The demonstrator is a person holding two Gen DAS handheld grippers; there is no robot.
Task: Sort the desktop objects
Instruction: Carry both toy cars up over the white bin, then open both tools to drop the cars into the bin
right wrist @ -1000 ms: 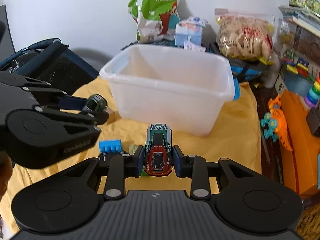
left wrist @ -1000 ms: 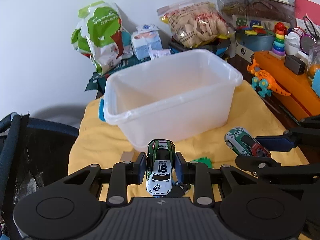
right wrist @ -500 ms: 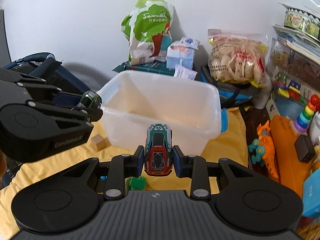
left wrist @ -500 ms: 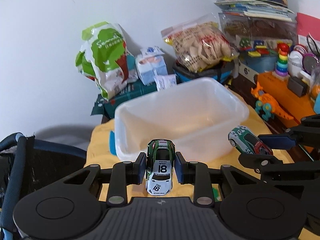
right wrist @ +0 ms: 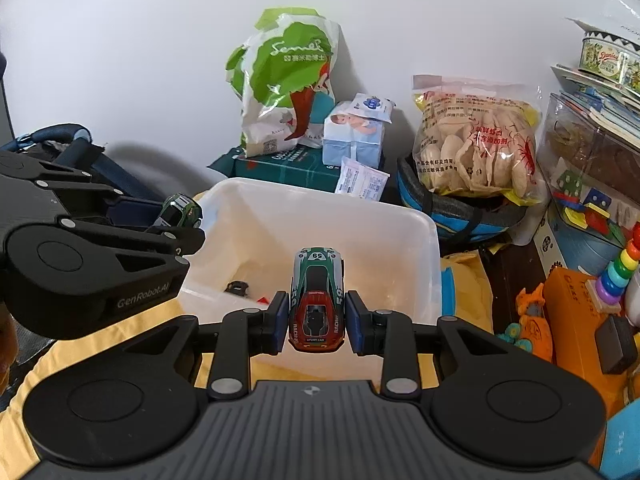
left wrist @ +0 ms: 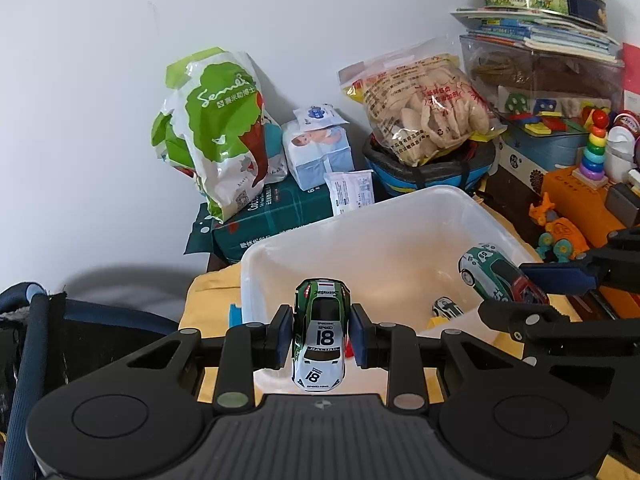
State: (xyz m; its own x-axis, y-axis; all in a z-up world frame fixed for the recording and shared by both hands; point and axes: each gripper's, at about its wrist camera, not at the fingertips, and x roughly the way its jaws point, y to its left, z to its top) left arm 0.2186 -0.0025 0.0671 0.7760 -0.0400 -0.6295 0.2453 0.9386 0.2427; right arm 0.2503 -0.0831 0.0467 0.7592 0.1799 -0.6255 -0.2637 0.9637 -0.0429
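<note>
Above the near rim of the clear plastic bin (left wrist: 496, 220), left hand-held gripper (left wrist: 322, 334) clamped on the number 18 toy car (left wrist: 321, 338), right hand-held gripper (right wrist: 316, 322) clamped on the number 59 toy car (right wrist: 317, 300), both unreleased, another small car (left wrist: 446, 307) already inside.

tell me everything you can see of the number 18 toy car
The number 18 toy car is small and glossy, with a green roof and sides, a white bonnet, dark windscreen and the words SPEED, RACING and SPEED KING. It is clamped level by its sides between the left tool's blue pads, held in the air by the near rim of the white plastic bin.
</note>
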